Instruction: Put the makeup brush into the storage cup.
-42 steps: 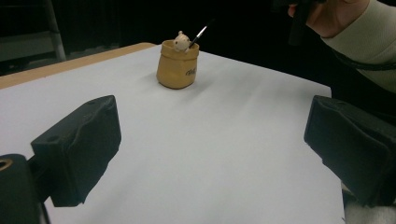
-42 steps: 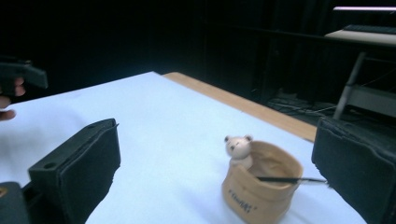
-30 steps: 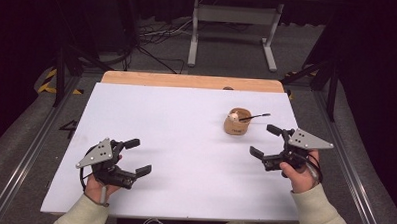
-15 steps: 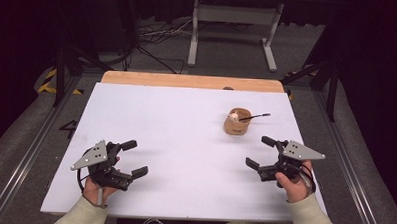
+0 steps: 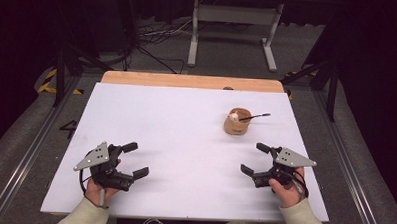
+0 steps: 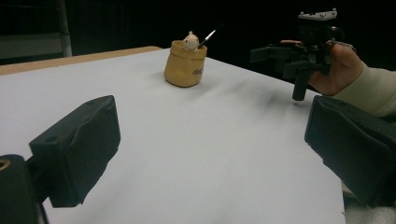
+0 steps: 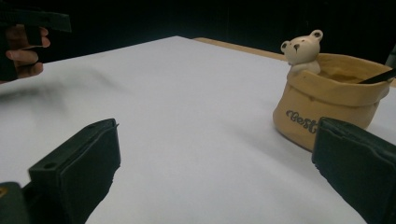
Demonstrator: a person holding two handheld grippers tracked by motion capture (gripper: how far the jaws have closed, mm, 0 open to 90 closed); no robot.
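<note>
Jaws of both grippers stood wide and empty over the worktop [image 5: 175, 136]. From the right gripper [image 5: 256, 158], the nearer one, the bear pot [image 5: 237, 122] lay at 11 o'clock. Its brush [image 5: 255, 116] handle pointed toward 3 o'clock; the left gripper [image 5: 135, 160] sat well apart.

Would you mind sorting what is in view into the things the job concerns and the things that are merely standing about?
Job in hand:
- tan pot with a bear figure on its rim
- black brush leaning in it
- right gripper, open, the nearer one
- left gripper, open

Standing about:
- white table
- grey metal stand on the floor behind
- cables on the floor
</note>
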